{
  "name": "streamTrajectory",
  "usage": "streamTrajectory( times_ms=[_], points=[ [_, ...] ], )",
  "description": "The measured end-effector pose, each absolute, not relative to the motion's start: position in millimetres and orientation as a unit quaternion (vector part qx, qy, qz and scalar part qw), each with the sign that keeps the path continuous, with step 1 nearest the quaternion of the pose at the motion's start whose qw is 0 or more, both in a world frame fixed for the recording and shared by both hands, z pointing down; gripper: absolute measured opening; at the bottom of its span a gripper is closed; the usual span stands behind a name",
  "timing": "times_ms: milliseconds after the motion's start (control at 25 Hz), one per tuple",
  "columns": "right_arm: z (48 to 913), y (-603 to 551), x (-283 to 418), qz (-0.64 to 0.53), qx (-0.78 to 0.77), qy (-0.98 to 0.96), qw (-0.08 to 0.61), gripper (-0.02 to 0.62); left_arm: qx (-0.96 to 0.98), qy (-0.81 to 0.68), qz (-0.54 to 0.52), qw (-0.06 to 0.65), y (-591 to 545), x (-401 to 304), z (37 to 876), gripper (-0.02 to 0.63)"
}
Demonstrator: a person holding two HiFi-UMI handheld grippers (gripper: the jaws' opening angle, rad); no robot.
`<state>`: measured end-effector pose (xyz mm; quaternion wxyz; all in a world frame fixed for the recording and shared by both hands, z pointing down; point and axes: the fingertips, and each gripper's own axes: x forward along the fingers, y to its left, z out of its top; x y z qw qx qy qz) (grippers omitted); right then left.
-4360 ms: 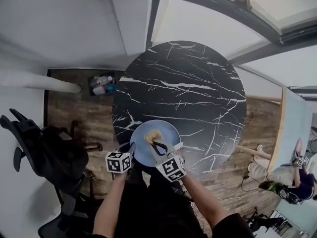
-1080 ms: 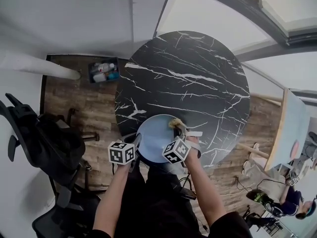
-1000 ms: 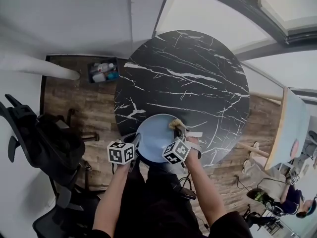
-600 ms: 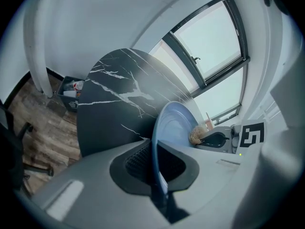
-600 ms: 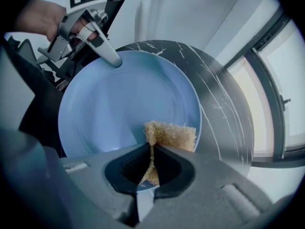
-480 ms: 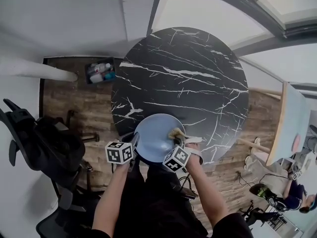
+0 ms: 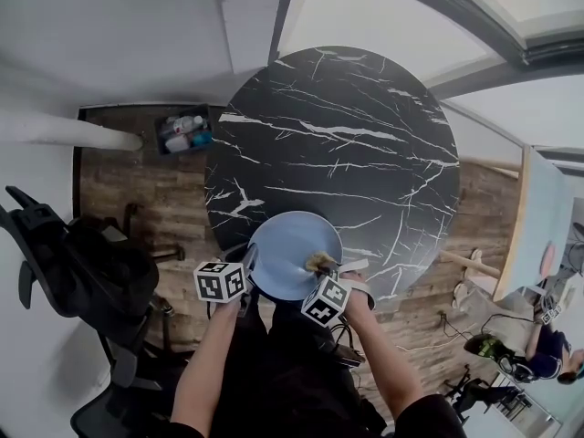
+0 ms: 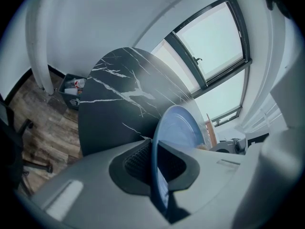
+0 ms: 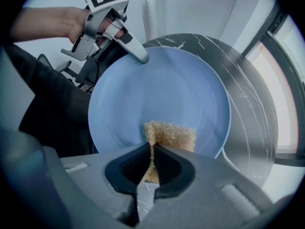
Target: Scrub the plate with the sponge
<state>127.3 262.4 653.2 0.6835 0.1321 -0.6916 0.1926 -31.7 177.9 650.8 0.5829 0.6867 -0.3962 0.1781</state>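
Right tool point(image 9: 151, 163) pinches the sponge point(image 9: 170, 133) against the blue plate point(image 9: 162, 89) at the table's point(image 7: 338, 135) near edge — left tool point(image 8: 155, 163) holds the plate's rim, jaws opening.

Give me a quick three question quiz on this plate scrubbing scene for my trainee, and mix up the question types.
1. True or false: the right gripper is clamped on the sponge.
2. What stands between the jaws of the left gripper? A) the rim of the plate B) the sponge C) nothing
3. Fill in: the table top is ___ with white veins.
Key: 1 true. 2 A; those jaws are opening, with the rim between them. 3 black.
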Motion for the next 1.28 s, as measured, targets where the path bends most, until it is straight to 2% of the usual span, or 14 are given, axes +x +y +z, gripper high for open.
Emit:
streamTrajectory(
  times_ms=[320, 880, 1280],
  points=[
    [651.3, 292.9, 100.3, 0.259, 0.081, -0.704, 0.657, 0.021, 0.681, -0.400, 0.171, 0.589, 178.1, -32.3, 651.0, 0.028],
    [654.0, 322.1, 53.3, 0.255, 0.004, -0.728, 0.637, 0.023, 0.681, -0.400, 0.171, 0.589, 178.8, -31.7, 651.6, 0.029],
    [650.0, 322.8, 15.7, 0.271, -0.038, -0.761, 0.589, 0.022, 0.680, -0.401, 0.169, 0.590, 178.4, -30.9, 652.1, 0.032]
  ],
)
